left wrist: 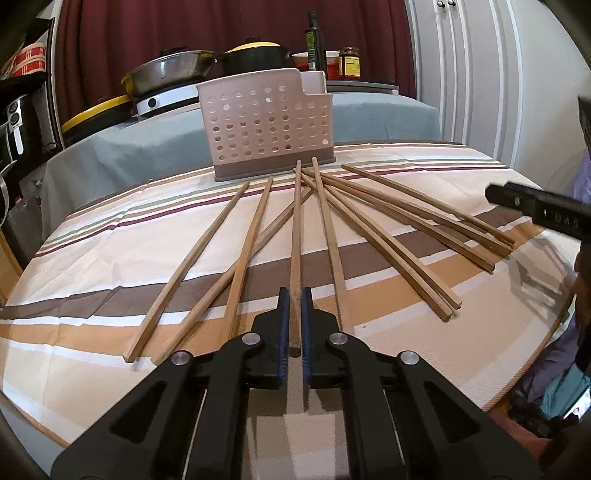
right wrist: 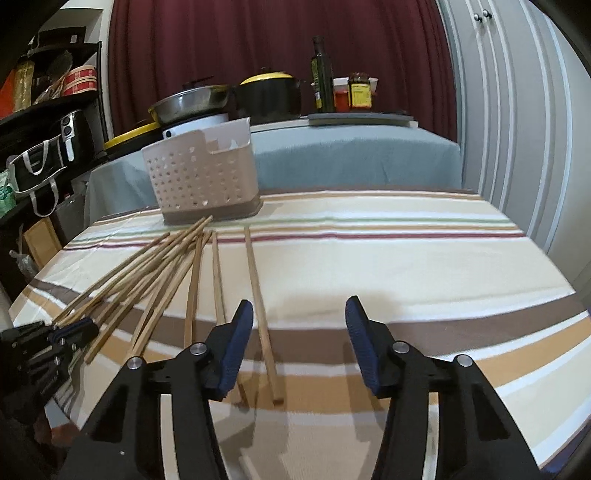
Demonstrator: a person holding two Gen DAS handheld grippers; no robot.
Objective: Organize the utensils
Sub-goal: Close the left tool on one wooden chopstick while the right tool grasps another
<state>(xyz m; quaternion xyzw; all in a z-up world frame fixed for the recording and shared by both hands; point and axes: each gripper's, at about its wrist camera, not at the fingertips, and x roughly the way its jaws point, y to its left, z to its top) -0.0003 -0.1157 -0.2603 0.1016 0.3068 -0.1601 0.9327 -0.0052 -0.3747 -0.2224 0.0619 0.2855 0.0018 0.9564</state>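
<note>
While its blue-padded jaws press against both sides of one wooden chopstick (left wrist: 295,236), the left gripper (left wrist: 294,295) sits low at six o'clock in its own view, clamped on that stick near its close end; the stick runs straight up toward twelve o'clock, its far tip close to the base of the perforated utensil holder (left wrist: 267,125); the other chopsticks (left wrist: 388,221) fan out over the striped tablecloth (left wrist: 110,240), several toward seven and eight o'clock, the rest toward three and four o'clock, some crossing near the holder; whether the held stick is lifted off the cloth I cannot tell.

At three o'clock in the left view a black finger of the right gripper (right wrist: 299,314) reaches in from the edge; in its own view that gripper hangs above the cloth with its jaws spread wide and nothing between them; a single chopstick (right wrist: 260,314) lies just left of its left pad; the fan of sticks spreads toward nine o'clock, where the left gripper shows at the edge; the holder stands upright at eleven o'clock.

Behind the table, at twelve o'clock, a grey-covered counter (left wrist: 369,114) carries a steel pan (left wrist: 170,70), a black pot with a yellow lid (left wrist: 255,57), a dark bottle (left wrist: 316,40) and a jar (left wrist: 349,62), in front of a dark red curtain (left wrist: 184,26).
</note>
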